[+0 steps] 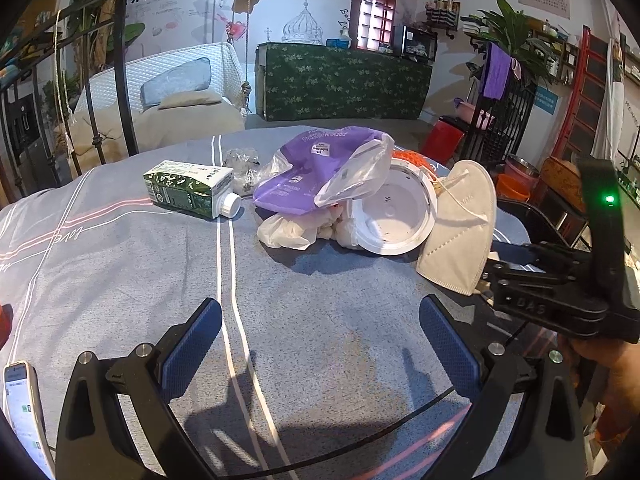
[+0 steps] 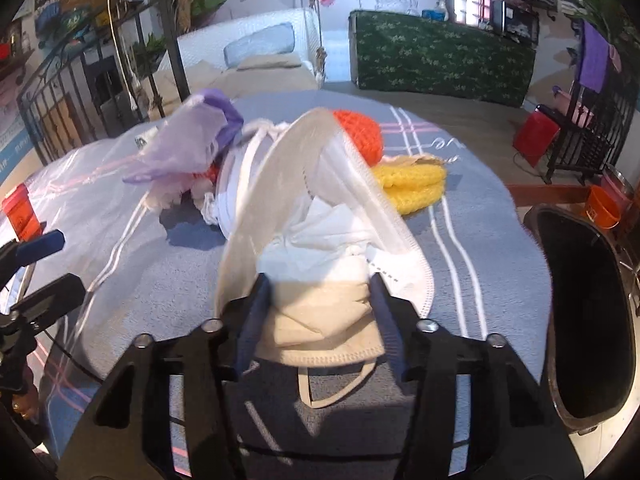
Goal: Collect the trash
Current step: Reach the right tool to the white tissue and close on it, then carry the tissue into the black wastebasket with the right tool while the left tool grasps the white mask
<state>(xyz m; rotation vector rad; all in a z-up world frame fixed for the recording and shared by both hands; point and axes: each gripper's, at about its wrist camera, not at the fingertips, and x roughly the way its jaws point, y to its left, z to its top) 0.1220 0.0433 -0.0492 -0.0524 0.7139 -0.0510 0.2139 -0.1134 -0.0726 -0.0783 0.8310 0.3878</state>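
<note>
The right tool is sitting half-closed around the near end of a folded white fabric face mask, its two pads lying against the mask's creased sides; whether they are truly pinching it, the right wrist view is not settling. The mask is standing on edge on the blue-grey striped tabletop, its long axis running straight away from the right tool, so a squeeze across the fold looks like what the pick calls for. The left tool is hanging wide open and empty over bare cloth, well apart from the mask, so the right hand is the nearer one.

The right wrist view is showing crumpled white tissue tucked inside the mask and a black bin just beside the tabletop's edge. Only the left wrist view is showing the green milk carton, the purple plastic pouch and the round white plastic lid farther back.
</note>
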